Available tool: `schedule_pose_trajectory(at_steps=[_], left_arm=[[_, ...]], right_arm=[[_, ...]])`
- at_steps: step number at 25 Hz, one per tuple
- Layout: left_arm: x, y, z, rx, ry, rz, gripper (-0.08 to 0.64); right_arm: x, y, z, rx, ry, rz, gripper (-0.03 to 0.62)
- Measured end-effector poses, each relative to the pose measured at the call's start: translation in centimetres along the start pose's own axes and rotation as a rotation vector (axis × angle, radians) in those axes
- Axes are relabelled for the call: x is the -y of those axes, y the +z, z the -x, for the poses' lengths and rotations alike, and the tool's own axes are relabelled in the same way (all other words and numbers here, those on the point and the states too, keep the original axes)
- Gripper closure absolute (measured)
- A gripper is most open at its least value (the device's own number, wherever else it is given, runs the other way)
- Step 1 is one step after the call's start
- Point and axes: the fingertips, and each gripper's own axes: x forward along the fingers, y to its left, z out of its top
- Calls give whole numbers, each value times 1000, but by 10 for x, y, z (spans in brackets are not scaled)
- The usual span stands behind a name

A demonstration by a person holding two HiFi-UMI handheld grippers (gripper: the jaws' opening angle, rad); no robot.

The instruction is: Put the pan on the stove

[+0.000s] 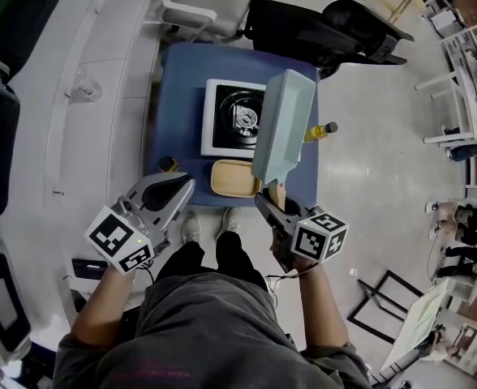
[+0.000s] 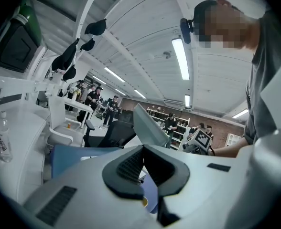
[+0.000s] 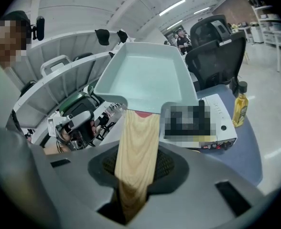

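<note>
A pale green rectangular pan (image 1: 283, 124) hangs tilted in the air over the right side of the blue table (image 1: 178, 87). My right gripper (image 1: 272, 198) is shut on its wooden handle (image 3: 137, 147), and the pan's tray (image 3: 145, 75) rises ahead of the jaws. The white stove (image 1: 216, 118) with its round burner (image 1: 242, 118) sits on the table just left of the pan. My left gripper (image 1: 183, 188) hovers at the table's near left edge, jaws shut with nothing between them (image 2: 143, 162).
A yellow wooden board (image 1: 232, 177) lies on the table in front of the stove. An oil bottle (image 1: 321, 130) stands at the right edge, a small dark object (image 1: 168, 164) near the left. Office chairs (image 1: 336, 27) stand behind the table.
</note>
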Motion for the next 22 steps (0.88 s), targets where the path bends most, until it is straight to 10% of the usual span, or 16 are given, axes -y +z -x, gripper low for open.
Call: schedule_pose_trajectory(at_steps=[22], left_arm=[[-10, -32, -41, -40, 135, 50, 558]], right_arm=[[118, -13, -56, -271, -167, 69, 491]])
